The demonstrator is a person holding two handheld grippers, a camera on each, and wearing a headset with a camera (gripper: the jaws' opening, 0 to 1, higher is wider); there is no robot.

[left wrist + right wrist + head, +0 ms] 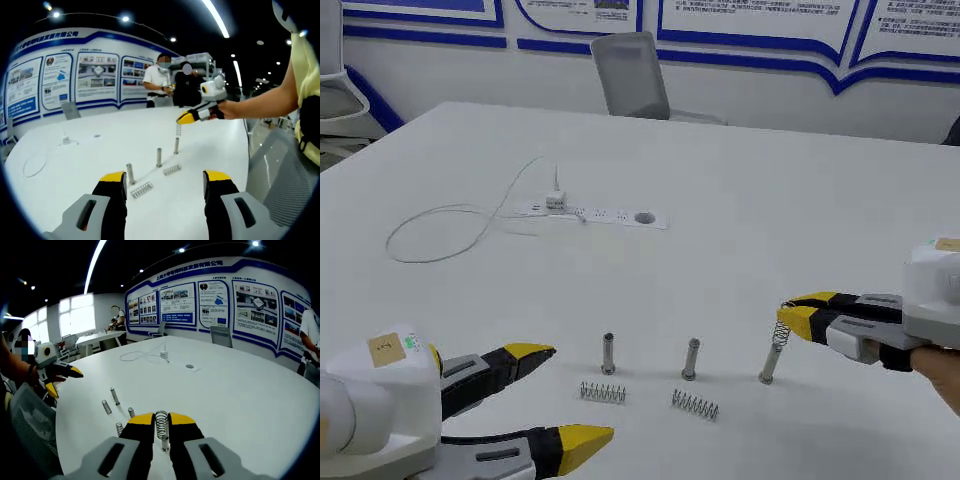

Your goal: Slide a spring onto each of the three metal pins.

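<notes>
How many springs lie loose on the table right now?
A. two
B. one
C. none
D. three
A: the first loose spring and the second loose spring lie flat on the table, while the third spring is clamped in the right hand-held gripper at the top of the rightmost pin.
</notes>
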